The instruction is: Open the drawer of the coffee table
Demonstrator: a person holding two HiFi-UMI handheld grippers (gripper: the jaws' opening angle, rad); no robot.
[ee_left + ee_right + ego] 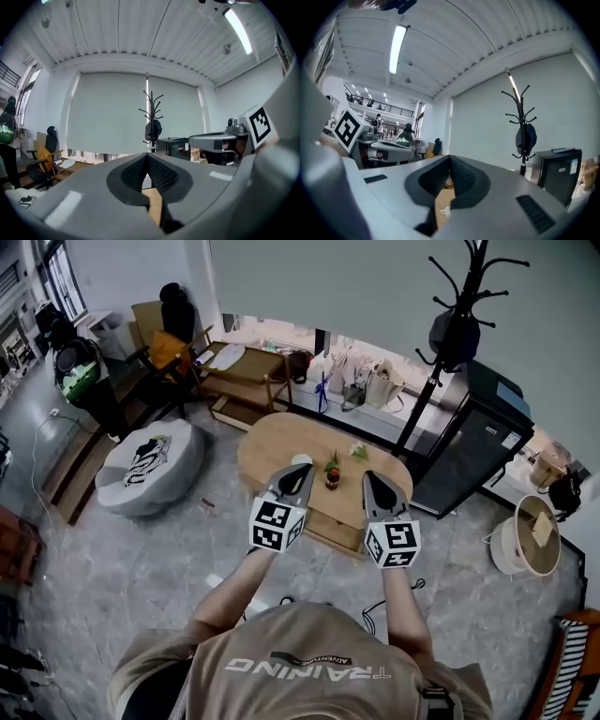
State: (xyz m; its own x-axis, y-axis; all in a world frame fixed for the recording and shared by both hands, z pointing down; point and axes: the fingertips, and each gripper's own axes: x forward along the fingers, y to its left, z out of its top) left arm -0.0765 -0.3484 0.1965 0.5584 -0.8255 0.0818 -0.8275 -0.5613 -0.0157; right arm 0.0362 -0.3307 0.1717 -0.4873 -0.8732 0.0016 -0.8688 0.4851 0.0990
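Observation:
The oval wooden coffee table stands on the grey floor ahead of me, its drawer front facing me and shut. On the top are a white cup, a small potted plant and a pale green item. My left gripper is held level in the air over the table's near side, jaws shut with nothing between them. My right gripper hangs beside it, also shut and empty. Both are apart from the table.
A black coat rack and a black cabinet stand right of the table. A grey pouf lies to the left and a low wooden bench behind. A round white side table is at far right. A person stands far left.

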